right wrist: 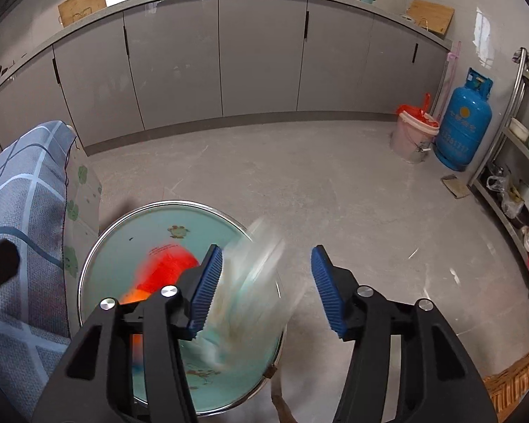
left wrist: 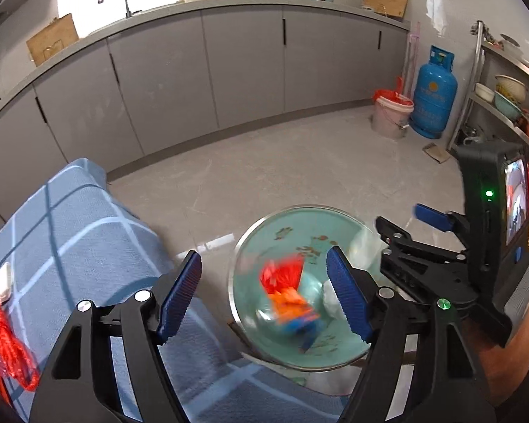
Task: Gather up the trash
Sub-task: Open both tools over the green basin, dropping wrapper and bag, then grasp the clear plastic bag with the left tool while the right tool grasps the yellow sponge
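A teal metal basin stands on the floor beside the table, also in the right wrist view. A blurred red and orange wrapper is inside it, seen too in the right wrist view. A blurred pale clear wrapper is over the basin's right rim, between my right gripper's fingers and apart from the pads. White trash lies in the basin. My left gripper is open and empty above the basin. The right gripper shows at right. A red net bag lies on the blue checked tablecloth.
Grey cabinets run along the back. A pink bucket with a red bag and a blue gas cylinder stand at the far right by a steel shelf. A piece of cardboard lies on the floor.
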A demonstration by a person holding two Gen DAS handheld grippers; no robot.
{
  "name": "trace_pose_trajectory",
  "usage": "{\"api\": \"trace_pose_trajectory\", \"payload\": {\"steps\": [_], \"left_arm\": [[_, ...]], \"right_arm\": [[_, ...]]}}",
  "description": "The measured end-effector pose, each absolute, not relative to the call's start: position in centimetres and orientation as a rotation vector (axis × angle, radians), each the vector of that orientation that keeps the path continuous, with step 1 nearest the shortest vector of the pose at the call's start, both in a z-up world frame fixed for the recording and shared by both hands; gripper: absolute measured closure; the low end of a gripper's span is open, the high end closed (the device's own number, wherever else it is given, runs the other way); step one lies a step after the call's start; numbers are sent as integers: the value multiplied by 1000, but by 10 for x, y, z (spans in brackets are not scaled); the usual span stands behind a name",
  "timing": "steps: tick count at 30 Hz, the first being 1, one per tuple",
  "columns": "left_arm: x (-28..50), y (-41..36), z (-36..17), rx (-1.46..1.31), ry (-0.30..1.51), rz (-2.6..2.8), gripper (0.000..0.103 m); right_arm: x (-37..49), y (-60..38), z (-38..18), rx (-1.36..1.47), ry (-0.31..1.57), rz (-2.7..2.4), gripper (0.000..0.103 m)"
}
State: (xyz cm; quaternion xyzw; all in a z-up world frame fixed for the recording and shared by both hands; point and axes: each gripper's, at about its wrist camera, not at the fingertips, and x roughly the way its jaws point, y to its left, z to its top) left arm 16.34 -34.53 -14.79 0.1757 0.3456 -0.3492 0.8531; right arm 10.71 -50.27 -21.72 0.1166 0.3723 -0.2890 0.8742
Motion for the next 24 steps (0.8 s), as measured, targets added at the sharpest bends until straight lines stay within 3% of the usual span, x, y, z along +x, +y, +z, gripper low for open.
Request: {"api": "trace_pose_trajectory", "payload": {"steps": [8, 24], "left_arm": [[182, -308, -119, 352, 668, -592, 20], [167, -177, -84, 323, 628, -365, 17]], "right_arm": [[88, -501, -213, 291, 759, -618, 35], [103, -384, -168, 256, 698, -380, 29]]}}
